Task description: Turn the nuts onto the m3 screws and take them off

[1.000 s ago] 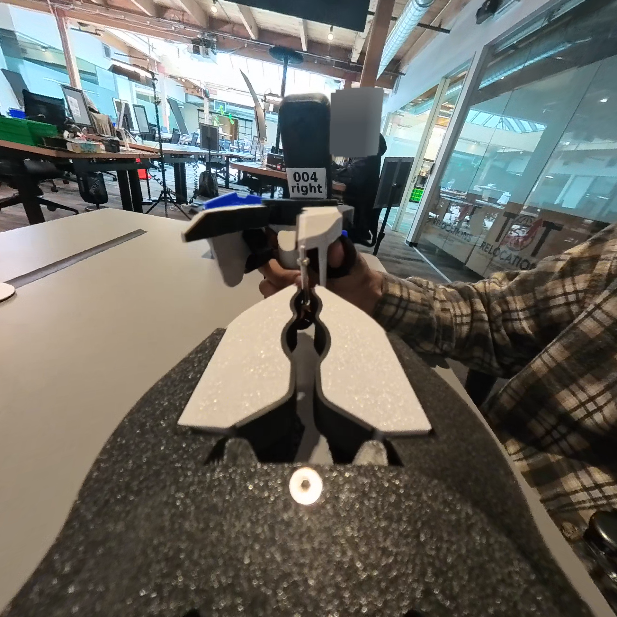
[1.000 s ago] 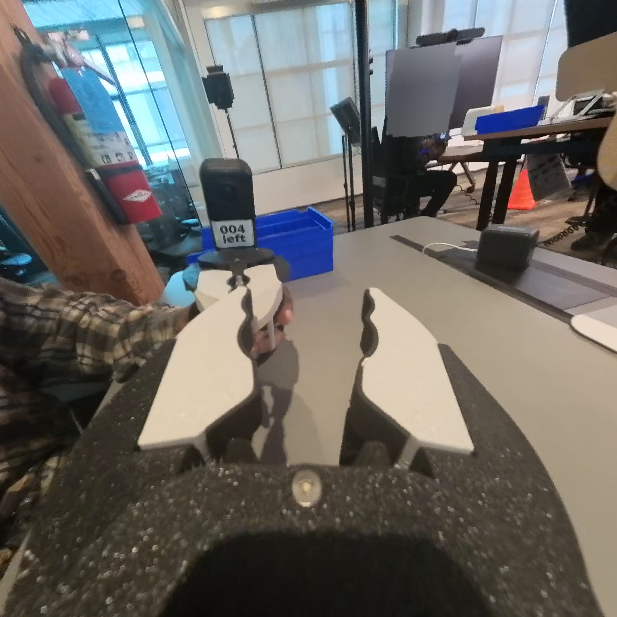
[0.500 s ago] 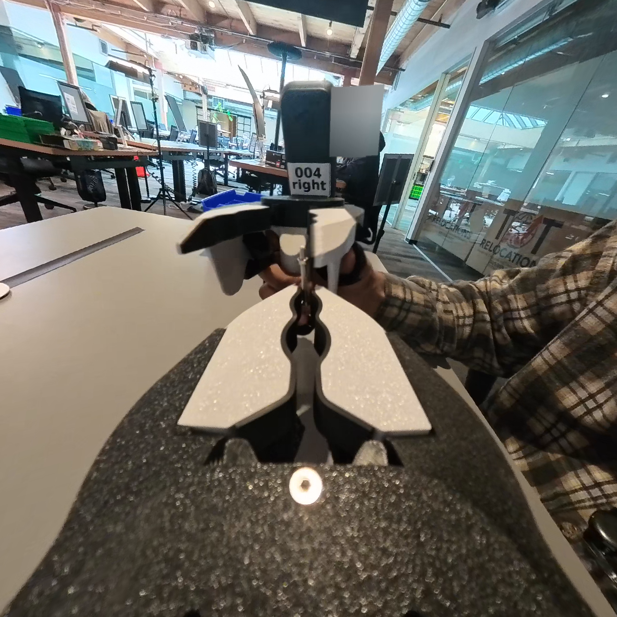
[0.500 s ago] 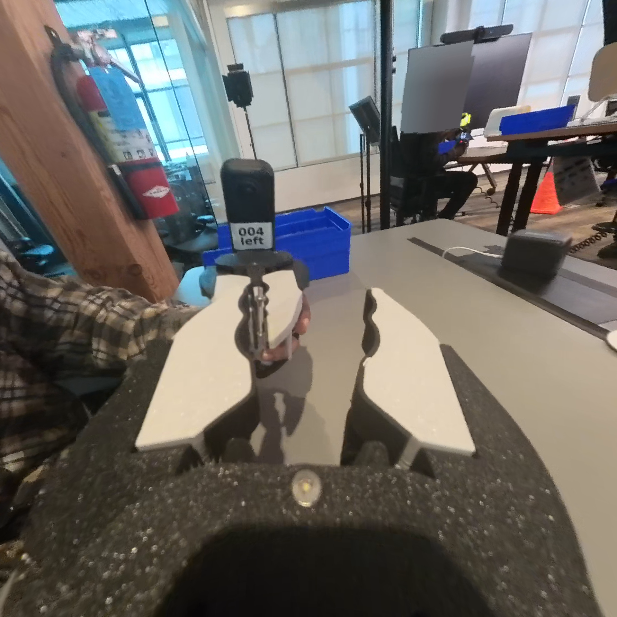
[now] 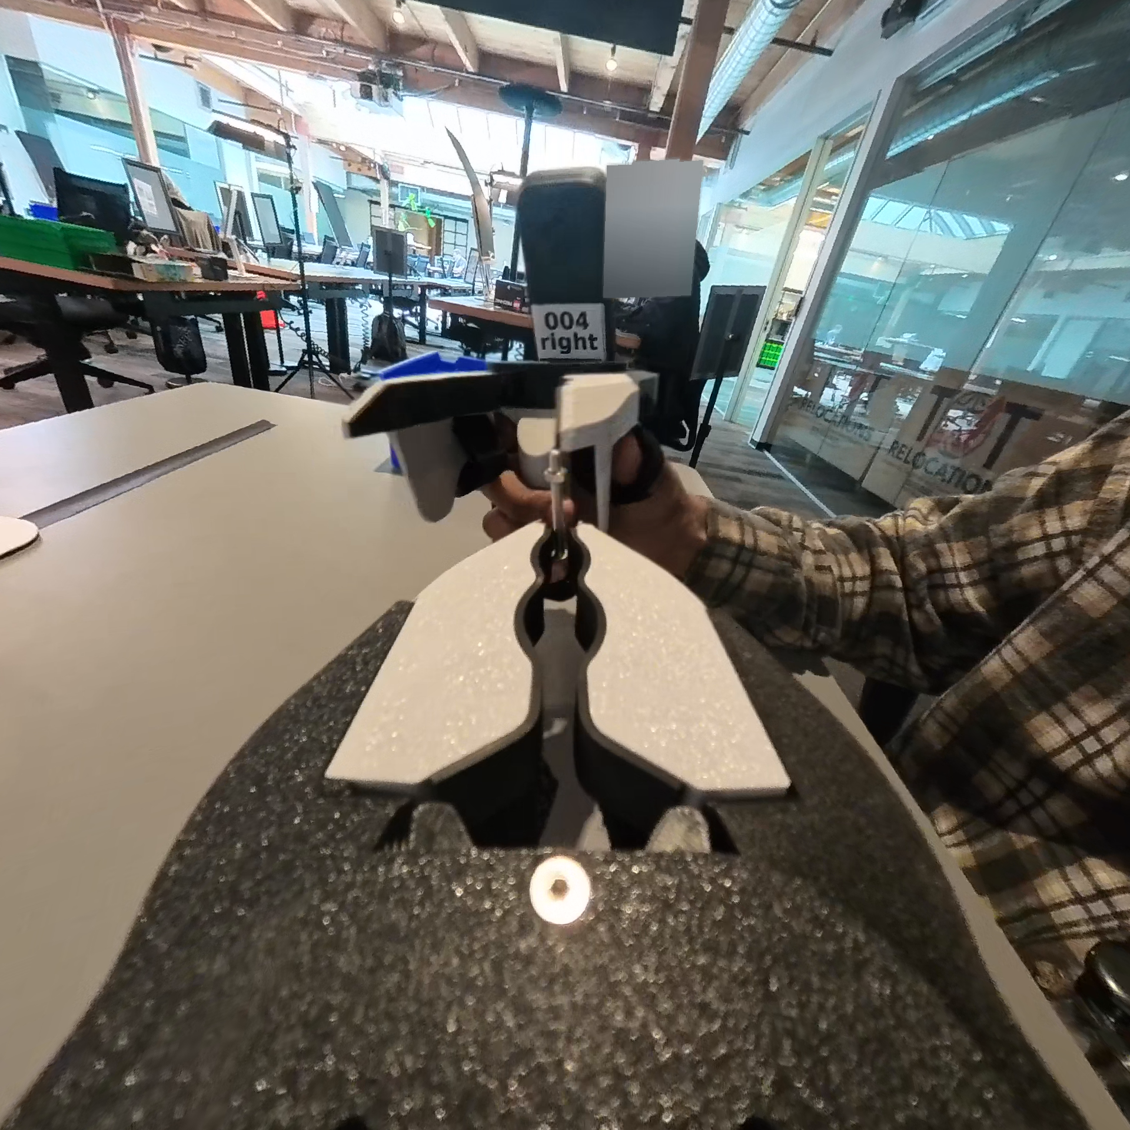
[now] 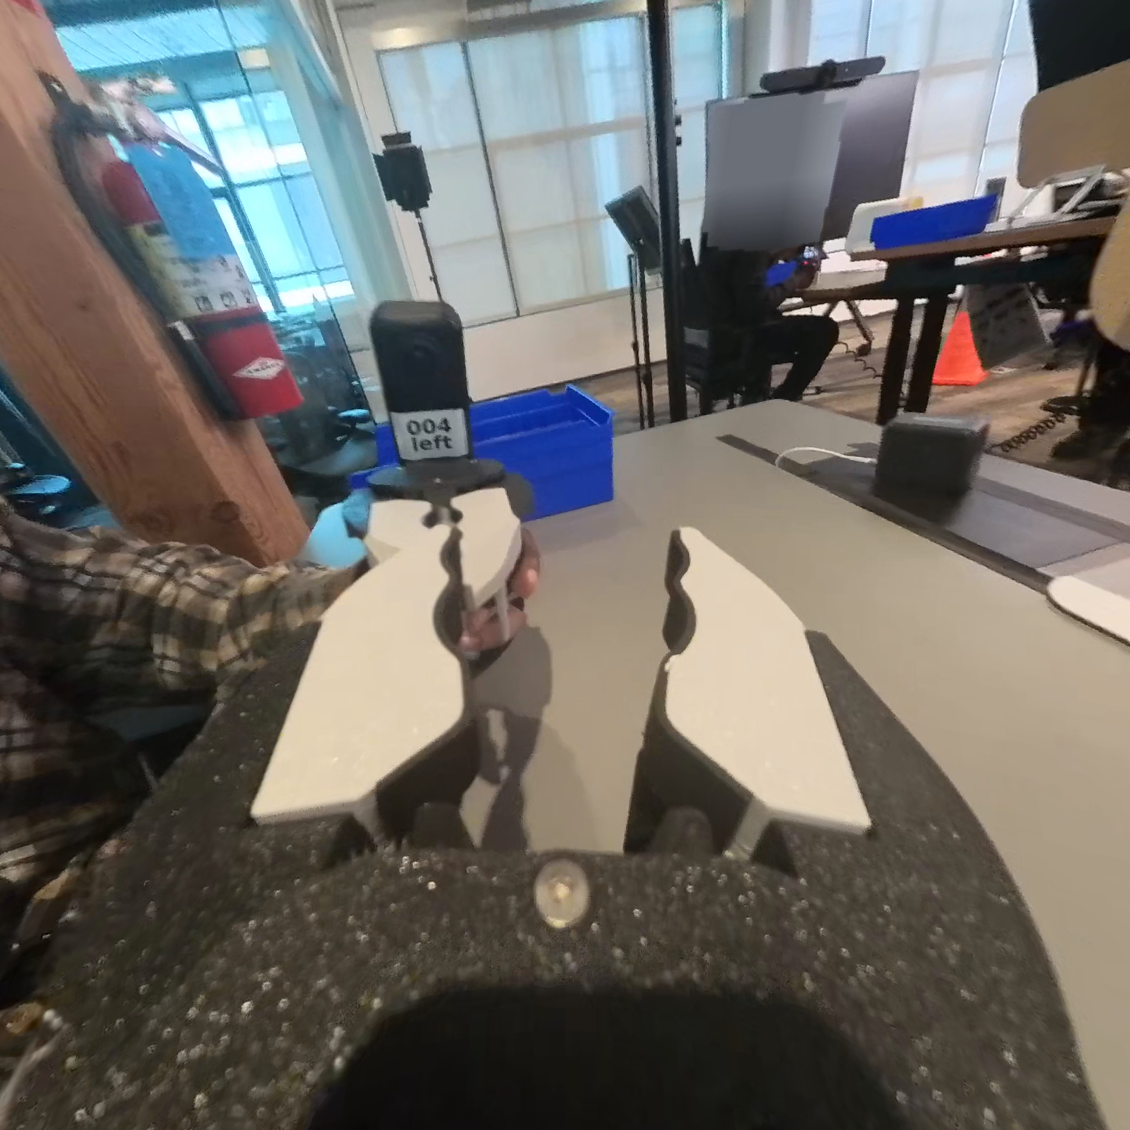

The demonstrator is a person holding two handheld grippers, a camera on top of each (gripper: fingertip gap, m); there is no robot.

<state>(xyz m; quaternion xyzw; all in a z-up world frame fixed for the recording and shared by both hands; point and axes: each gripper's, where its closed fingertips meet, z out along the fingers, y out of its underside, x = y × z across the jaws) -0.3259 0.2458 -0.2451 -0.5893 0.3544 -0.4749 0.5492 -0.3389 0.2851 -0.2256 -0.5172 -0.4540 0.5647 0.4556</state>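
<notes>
L gripper [image 5: 557, 553] is clenched on the screw [image 5: 555, 501]: tips pinch its lower end, shank sticks up and out past them, tilted a bit. A small nut [image 5: 552, 472] sits near the screw's far end. Whether it's threaded on or just perched, can't tell at this res.

R gripper [image 6: 565, 587] is released, fingers spread wide w/ nothing between them. Seen from the L cam, its fingers sit just beyond the screw tip: one white finger [image 5: 602, 422] right behind the nut, the other [image 5: 428, 471] swung off to the left of the screw. In the R cam the screw is mostly hidden behind R's own left finger [image 6: 391, 642], so alignment can't be checked from that side.

Both grippers hang above the grey table [image 5: 183, 581], near its edge by the blue bin [image 6: 550, 440].

My read: R is lining up to take the nut for a turn.

Risks from here:
- R closes off-axis → knocks the nut sideways; if it's barely on, it drops to the table or off the edge.
- R's push levers the screw in L's pinch (thin shank, short hold) → screw pivots or slips out.
- Turning w/ the screw tilted vs R's axis → cross-thread or jam.
- The R cam is blurry, so R is prob. moving fast; closing at speed makes a miss likelier.
</notes>
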